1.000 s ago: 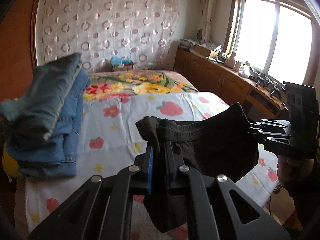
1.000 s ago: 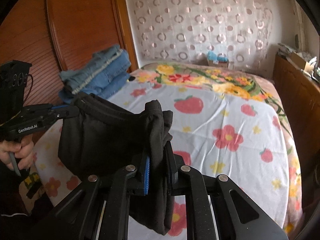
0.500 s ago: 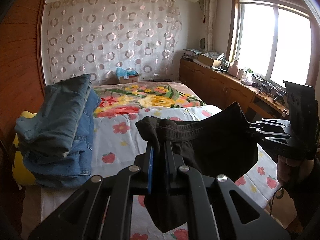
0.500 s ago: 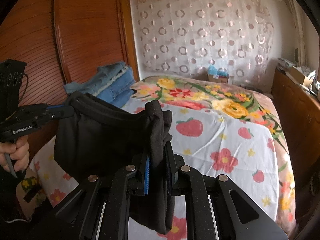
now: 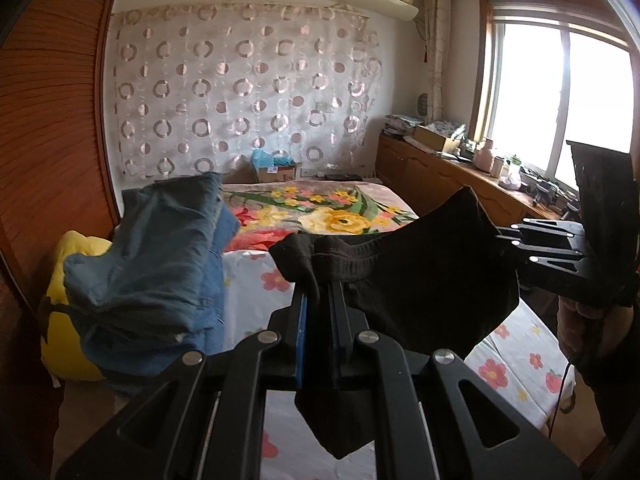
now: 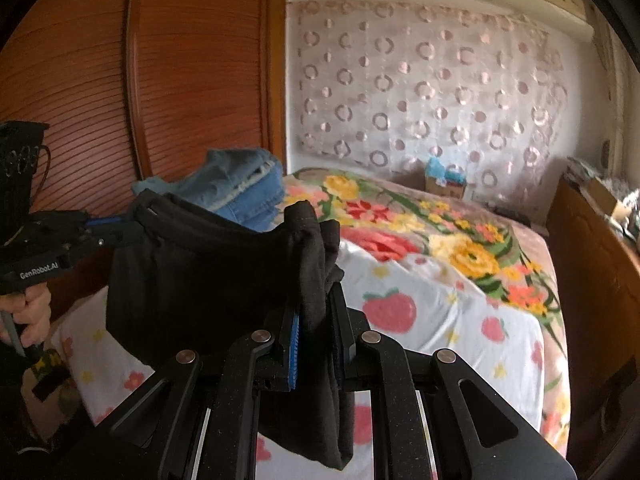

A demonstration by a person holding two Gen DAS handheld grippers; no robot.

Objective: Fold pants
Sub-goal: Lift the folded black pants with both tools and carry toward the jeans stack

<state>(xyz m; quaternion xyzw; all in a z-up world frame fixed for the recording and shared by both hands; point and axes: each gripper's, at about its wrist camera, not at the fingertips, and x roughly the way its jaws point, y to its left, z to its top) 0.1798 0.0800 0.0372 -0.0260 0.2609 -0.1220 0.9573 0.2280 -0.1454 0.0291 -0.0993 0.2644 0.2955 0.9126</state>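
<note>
Both hand-held grippers have risen w/ black pants (image 5: 432, 276) strung between them, clear above the bed (image 6: 460, 320); so lift done, laying flat is next, I'd say. Left hand-held gripper (image 5: 320, 304) & right hand-held gripper (image 6: 316, 320) each clamped on waistband. Label on left unit: "GenRobot.AI" (image 6: 39, 271).
</note>
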